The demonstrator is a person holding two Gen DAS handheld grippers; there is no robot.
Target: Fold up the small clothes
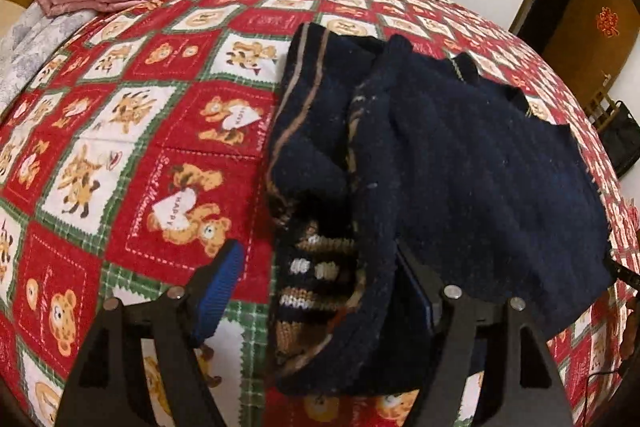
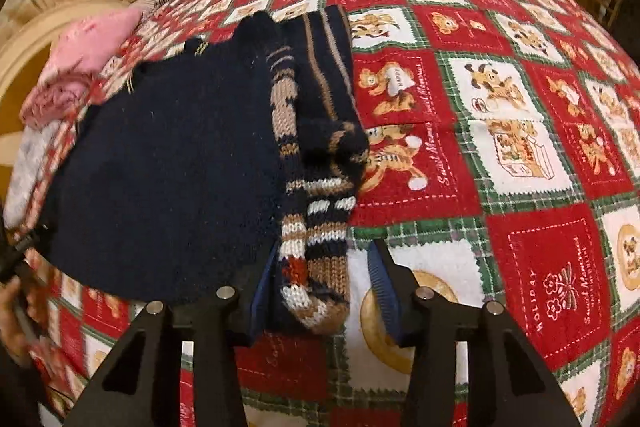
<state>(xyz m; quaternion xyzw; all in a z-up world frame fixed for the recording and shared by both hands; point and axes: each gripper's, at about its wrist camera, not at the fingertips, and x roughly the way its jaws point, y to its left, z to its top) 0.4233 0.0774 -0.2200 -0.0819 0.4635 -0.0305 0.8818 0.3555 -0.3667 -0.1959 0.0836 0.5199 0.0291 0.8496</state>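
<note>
Both grippers' fingers gape around the sweater [image 1: 460, 167]; only left view shows a door [image 1: 580, 11] (ajar).

Your left gripper [image 1: 320, 291] points steeply down, fingers [image 1: 218, 291] spread wide, straddling the navy sweater's [image 1: 460, 167] near edge without pressing it. Your right gripper [image 2: 322, 287] also points steeply down, fingers [image 2: 384, 287] parted around the sweater's striped near end, no clamp evident. A hand [image 2: 16, 319] shows left of the sweater.
</note>
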